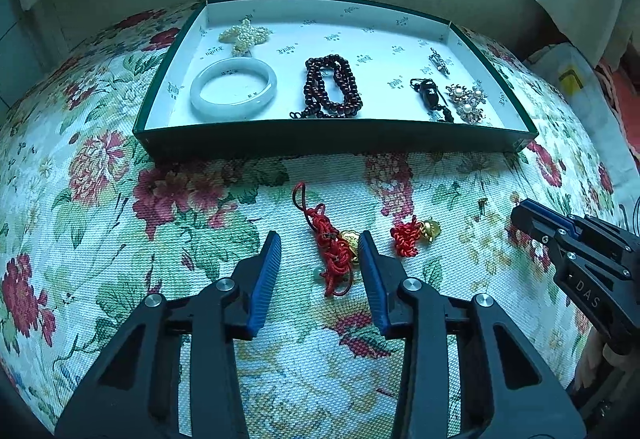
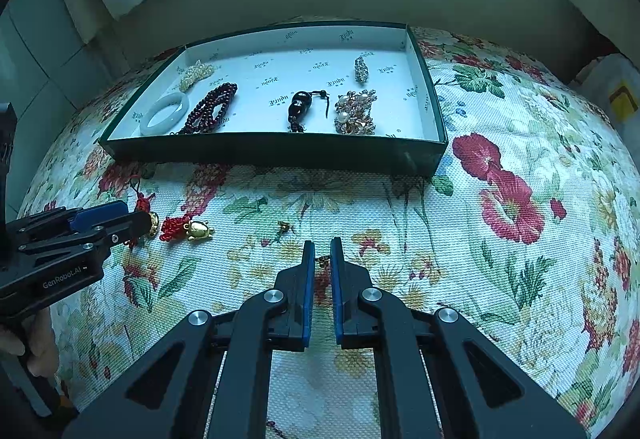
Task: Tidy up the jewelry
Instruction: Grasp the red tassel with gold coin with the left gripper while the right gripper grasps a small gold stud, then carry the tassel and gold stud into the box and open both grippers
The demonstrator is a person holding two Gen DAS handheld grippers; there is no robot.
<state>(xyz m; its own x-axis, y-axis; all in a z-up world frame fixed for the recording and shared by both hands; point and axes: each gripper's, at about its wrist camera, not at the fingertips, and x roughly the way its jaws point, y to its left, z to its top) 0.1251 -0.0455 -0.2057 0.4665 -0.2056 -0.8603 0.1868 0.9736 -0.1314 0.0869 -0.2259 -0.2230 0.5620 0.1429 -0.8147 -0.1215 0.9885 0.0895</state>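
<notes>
A dark green tray (image 1: 332,139) with a white lining holds a pearl piece (image 1: 243,34), a jade bangle (image 1: 233,88), dark red beads (image 1: 332,85), a black pendant (image 1: 428,90) and pearl brooches (image 1: 468,101). On the floral cloth lie a red knotted cord with a gold charm (image 1: 334,251) and a red knot with a gold turtle (image 1: 414,233). My left gripper (image 1: 319,243) is open, its jaws either side of the red cord. My right gripper (image 2: 322,253) is nearly shut around a small gold earring (image 2: 323,260). A second small gold piece (image 2: 284,226) lies just ahead.
The tray (image 2: 276,153) sits at the far side of a round table covered in floral cloth (image 2: 500,199). The right gripper's body (image 1: 580,251) shows at the right of the left wrist view. A pale wall and curtains stand behind.
</notes>
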